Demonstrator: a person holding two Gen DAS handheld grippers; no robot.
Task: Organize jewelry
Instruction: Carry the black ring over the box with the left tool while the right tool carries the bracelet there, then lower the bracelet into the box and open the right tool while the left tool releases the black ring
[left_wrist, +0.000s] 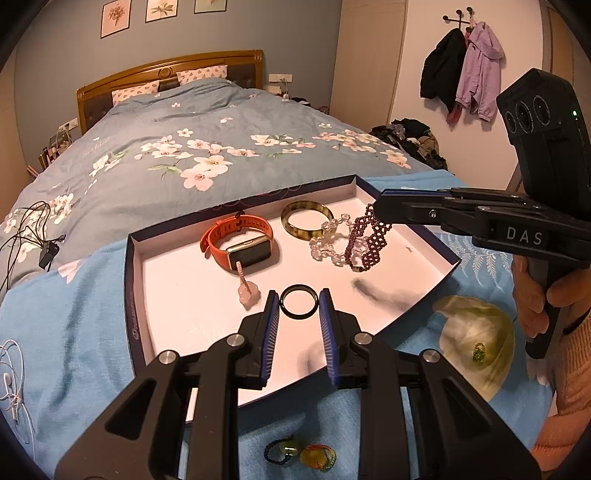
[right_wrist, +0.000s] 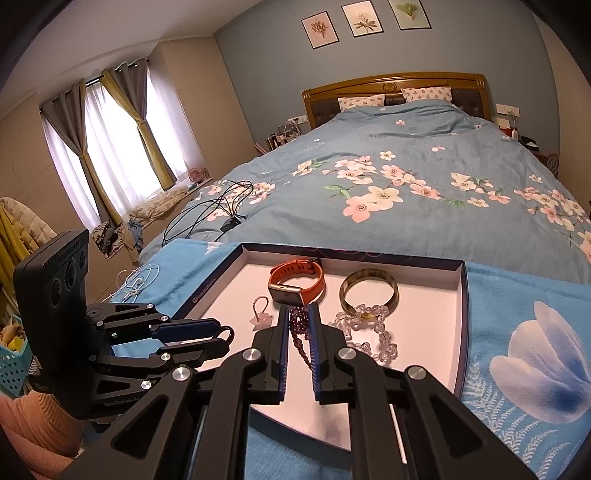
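A shallow box tray (left_wrist: 136, 280) with a white floor and dark blue rim lies on a blue floral cloth. In it are an orange watch (left_wrist: 240, 240), a mottled green bangle (left_wrist: 306, 219), a clear crystal bracelet (left_wrist: 328, 243) and a pink charm (left_wrist: 248, 293). My left gripper (left_wrist: 299, 295) is shut on a thin black ring (left_wrist: 299, 302), held low over the tray's near part; the left gripper (right_wrist: 221, 334) also shows in the right wrist view. My right gripper (right_wrist: 299, 310) is shut on a purple beaded bracelet (right_wrist: 300, 328). That purple bracelet (left_wrist: 369, 236) dangles from it down to the tray beside the crystal beads.
A translucent yellow-green shell dish (left_wrist: 480, 332) holding a green ring (left_wrist: 479, 350) sits right of the tray. Two small bead rings (left_wrist: 317, 458) lie on the cloth in front. Black cables (left_wrist: 33, 229) and white earphones (left_wrist: 11, 384) lie to the left. A person's hand (left_wrist: 535, 306) grips the right handle.
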